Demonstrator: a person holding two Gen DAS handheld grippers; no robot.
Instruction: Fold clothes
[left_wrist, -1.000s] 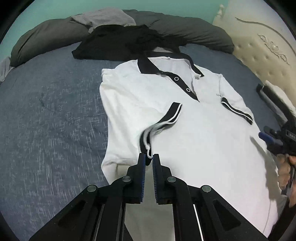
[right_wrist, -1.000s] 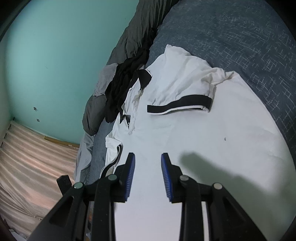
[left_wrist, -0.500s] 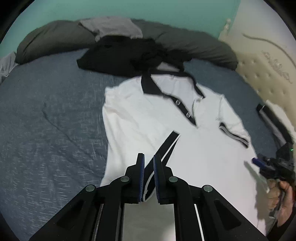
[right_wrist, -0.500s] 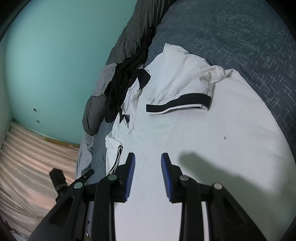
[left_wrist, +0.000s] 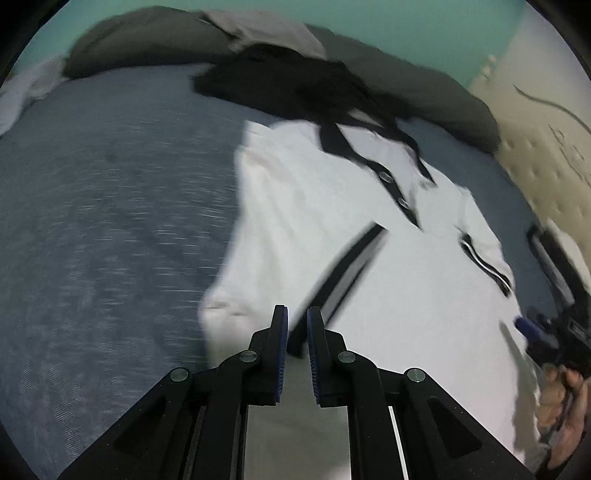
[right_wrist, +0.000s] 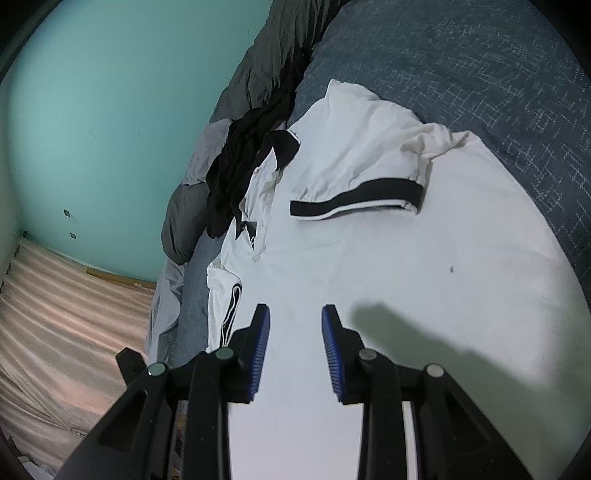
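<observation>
A white polo shirt (left_wrist: 303, 206) with a black collar lies face up on the bed. One sleeve is folded in over the chest, and its black cuff (left_wrist: 351, 266) lies flat, as the right wrist view also shows (right_wrist: 354, 197). My left gripper (left_wrist: 297, 314) hovers over the near end of that cuff. Its jaws are opening, and the pads do not press on the cloth seen through the gap. The other sleeve (left_wrist: 484, 258) lies spread out. My right gripper (right_wrist: 295, 314) stands open over the shirt's body (right_wrist: 406, 295), holding nothing. It also shows in the left wrist view (left_wrist: 532, 332), held by a hand (left_wrist: 561, 406).
A black garment (left_wrist: 295, 81) lies crumpled just beyond the collar, against grey pillows (left_wrist: 147, 40). Blue-grey bedspread (left_wrist: 110, 203) stretches to the left of the shirt. A cream tufted headboard (left_wrist: 546, 140) stands at the right. The bed's edge and floor (right_wrist: 55, 314) show in the right wrist view.
The sleeve cuff, bunched at my left fingertips a second ago, now lies stretched flat on the shirt. The left jaws have parted and that hand has shifted. The right gripper stays put.
</observation>
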